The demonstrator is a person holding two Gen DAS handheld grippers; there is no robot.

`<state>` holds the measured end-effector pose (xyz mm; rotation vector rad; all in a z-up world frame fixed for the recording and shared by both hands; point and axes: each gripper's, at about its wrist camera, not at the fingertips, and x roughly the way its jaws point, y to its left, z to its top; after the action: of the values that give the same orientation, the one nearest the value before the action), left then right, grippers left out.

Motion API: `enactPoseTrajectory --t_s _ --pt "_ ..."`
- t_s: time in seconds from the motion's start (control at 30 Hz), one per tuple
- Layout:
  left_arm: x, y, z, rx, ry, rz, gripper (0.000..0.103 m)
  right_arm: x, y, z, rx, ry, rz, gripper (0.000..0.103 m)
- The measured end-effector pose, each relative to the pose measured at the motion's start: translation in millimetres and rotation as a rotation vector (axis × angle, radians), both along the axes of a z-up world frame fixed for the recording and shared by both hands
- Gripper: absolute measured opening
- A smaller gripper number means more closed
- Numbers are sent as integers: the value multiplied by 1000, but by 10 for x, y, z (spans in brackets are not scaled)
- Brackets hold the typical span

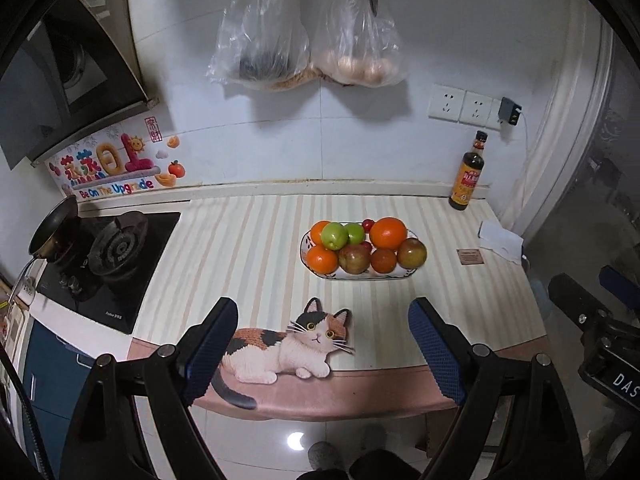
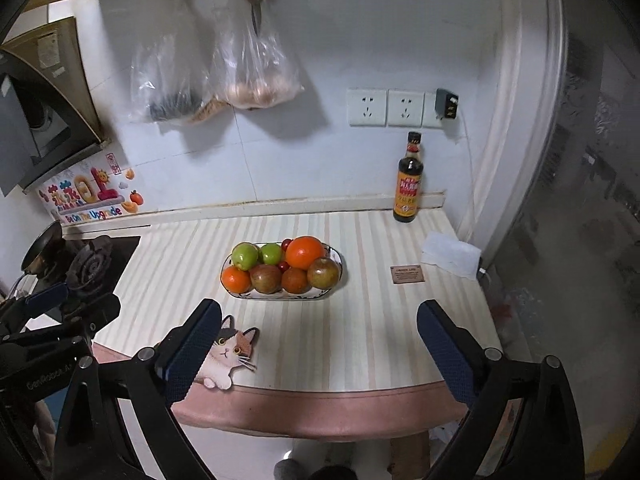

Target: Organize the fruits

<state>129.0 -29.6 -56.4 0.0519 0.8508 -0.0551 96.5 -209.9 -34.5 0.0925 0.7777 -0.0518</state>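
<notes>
A white oval dish [image 1: 415,271] [image 2: 339,259] stands on the striped counter, heaped with fruit: oranges [image 1: 388,233] [image 2: 305,253], green apples [image 1: 335,236] [image 2: 245,256], reddish apples [image 1: 354,259] [image 2: 323,273] and small red cherry tomatoes [image 1: 367,223] [image 2: 286,243]. My left gripper [image 1: 323,320] is open and empty, held back above the counter's front edge. My right gripper [image 2: 319,320] is open and empty, also short of the dish. The right gripper shows at the edge of the left wrist view [image 1: 592,312], and the left gripper at the edge of the right wrist view [image 2: 52,308].
A cat-shaped mat [image 1: 288,344] [image 2: 228,356] lies at the counter's front. A soy sauce bottle [image 1: 468,172] [image 2: 409,178] stands at the back right by a folded tissue [image 1: 502,240] [image 2: 450,254] and a small brown card [image 2: 407,274]. A gas stove [image 1: 108,248] with a pan is left. Bags hang on the wall [image 1: 304,40].
</notes>
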Motion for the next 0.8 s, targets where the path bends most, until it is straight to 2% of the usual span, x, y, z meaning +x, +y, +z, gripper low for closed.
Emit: enactPoseTrajectory --t_s 0.13,0.37,0.5,0.53,0.57,0.8 --pt "-147 -23 76 -6 -19 15 87 -202 -17 91 6 -16 15 100" --pt "-256 -92 118 -19 -29 45 87 -305 -101 137 26 -16 55 101" --pt "-201 -129 117 -20 -29 52 87 -234 -178 114 28 -13 64 101" --pt "-174 -134 109 -19 -24 51 90 -203 -196 109 23 -12 64 101" --pt "-134 -139 99 -17 -20 53 103 -165 -216 90 20 -8 64 101" --pt "189 -147 -11 9 -5 84 103 239 -266 -77 20 26 71 101"
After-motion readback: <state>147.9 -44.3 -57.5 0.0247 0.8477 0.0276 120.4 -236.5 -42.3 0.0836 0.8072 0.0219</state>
